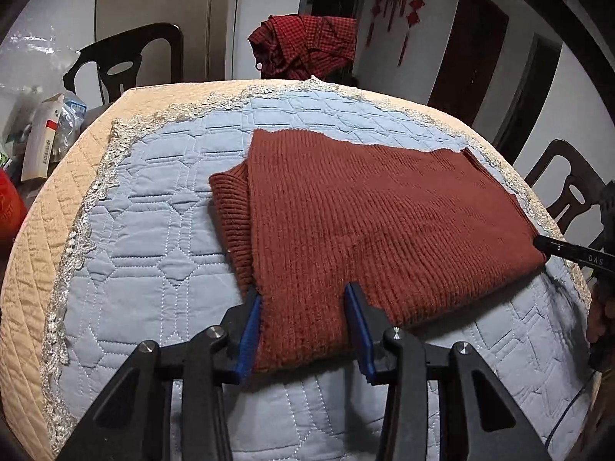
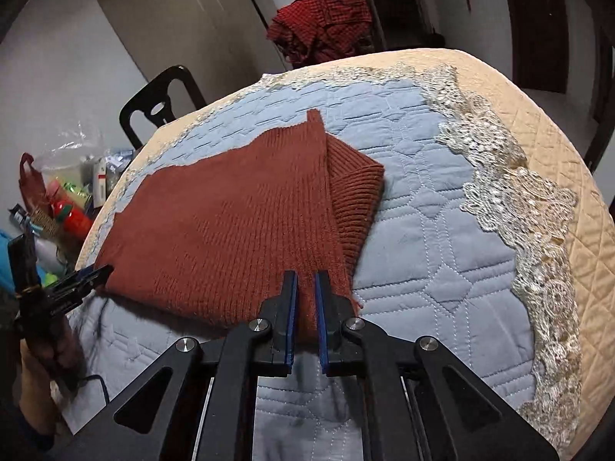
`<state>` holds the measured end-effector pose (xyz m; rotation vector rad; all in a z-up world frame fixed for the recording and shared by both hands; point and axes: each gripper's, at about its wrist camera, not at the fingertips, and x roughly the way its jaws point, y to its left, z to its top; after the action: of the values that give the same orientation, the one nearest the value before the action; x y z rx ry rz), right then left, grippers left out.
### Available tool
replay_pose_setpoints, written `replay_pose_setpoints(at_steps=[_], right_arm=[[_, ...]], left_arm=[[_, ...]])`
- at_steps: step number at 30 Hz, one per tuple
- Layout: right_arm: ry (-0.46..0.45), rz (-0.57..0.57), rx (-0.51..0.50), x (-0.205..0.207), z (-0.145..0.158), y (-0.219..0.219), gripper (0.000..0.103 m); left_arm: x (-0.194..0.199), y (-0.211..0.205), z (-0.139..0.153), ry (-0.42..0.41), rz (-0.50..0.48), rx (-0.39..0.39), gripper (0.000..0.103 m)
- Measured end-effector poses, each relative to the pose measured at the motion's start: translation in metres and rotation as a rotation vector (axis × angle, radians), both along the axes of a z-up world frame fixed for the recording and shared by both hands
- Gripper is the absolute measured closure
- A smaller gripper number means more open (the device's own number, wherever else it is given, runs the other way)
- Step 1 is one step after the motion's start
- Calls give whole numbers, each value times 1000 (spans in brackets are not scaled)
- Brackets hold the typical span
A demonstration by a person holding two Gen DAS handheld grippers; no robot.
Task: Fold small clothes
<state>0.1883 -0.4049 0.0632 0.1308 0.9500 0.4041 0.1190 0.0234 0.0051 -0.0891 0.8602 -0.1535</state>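
A rust-brown ribbed knit garment (image 1: 369,223) lies partly folded on the blue quilted table cover (image 1: 153,253). It also shows in the right wrist view (image 2: 230,230). My left gripper (image 1: 303,303) is open, its blue-padded fingers straddling the garment's near left corner. My right gripper (image 2: 305,288) is nearly closed, pinching the garment's near right corner; it shows in the left wrist view (image 1: 553,247) at the garment's right edge. The left gripper shows in the right wrist view (image 2: 92,274) at the garment's left corner.
A red checked cloth (image 1: 307,44) hangs on a chair behind the table. Black chairs (image 1: 127,57) stand around. Boxes and bags (image 1: 42,134) clutter the left side. A lace border (image 2: 519,211) and beige quilting ring the blue cover.
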Motion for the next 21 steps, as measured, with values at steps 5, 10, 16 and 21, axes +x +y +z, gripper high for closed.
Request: replay_pose_setpoints(at_steps=[5, 10, 16, 21], right_arm=[[-48, 31, -49, -14, 18, 22, 93], [-58, 154, -18, -23, 16, 65, 93], [-16, 223, -47, -19, -12, 92, 93], [-21, 167, -25, -18, -6, 55, 93]], left_arm=[[-11, -5, 16, -37, 1, -3, 59], [-10, -47, 28, -75, -61, 20, 59], [3, -72, 9, -23, -80, 95, 59], [-7, -25, 15, -49, 34, 76, 64]])
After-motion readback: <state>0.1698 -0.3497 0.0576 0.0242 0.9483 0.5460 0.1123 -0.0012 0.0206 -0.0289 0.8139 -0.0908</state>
